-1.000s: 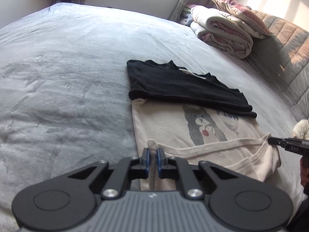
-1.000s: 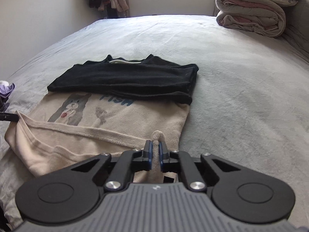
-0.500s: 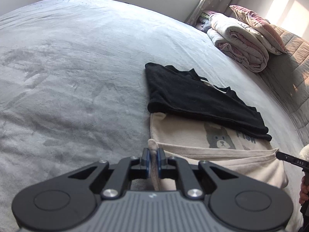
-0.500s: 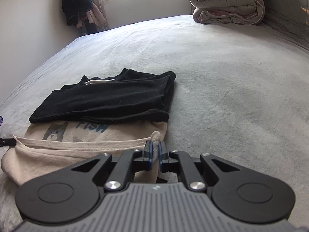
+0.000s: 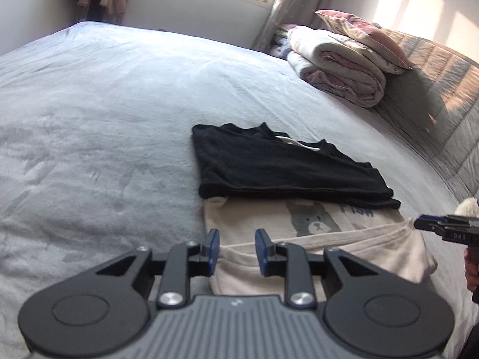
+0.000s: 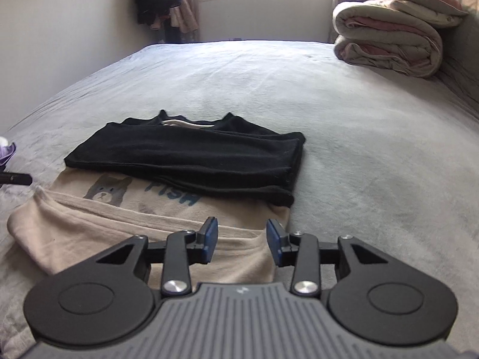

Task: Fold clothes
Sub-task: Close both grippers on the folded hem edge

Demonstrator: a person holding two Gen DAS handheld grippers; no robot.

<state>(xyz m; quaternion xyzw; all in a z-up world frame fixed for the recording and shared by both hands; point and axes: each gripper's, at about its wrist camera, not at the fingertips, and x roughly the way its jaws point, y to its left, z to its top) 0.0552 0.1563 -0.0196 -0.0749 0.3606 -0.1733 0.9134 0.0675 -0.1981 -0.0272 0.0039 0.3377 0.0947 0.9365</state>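
Observation:
A cream T-shirt (image 5: 326, 230) with a bear print lies on the grey bed (image 5: 104, 137), its near hem folded up over itself. A folded black shirt (image 5: 278, 167) rests on its far half. My left gripper (image 5: 237, 249) is over the cream shirt's near left corner. Its jaws are opening, and the cloth lies under the gap without being pinched. My right gripper (image 6: 242, 240) hovers at the near right corner of the cream T-shirt (image 6: 89, 227), jaws likewise opening, pads off the cloth. The black shirt (image 6: 191, 155) lies beyond it. Each view catches the other gripper's tip at its edge.
A rolled duvet (image 5: 338, 71) with a pillow on it sits at the bed's head by a padded headboard (image 5: 449, 89). Clothes (image 6: 161, 3) hang beside the window. A white fluffy thing (image 5: 467, 206) and a purple item (image 6: 6, 152) lie at the bed's near edges.
Both grippers were shut on the cream shirt's hem corners; their jaws have now parted and let the cloth go. The folded hem lies on the shirt.

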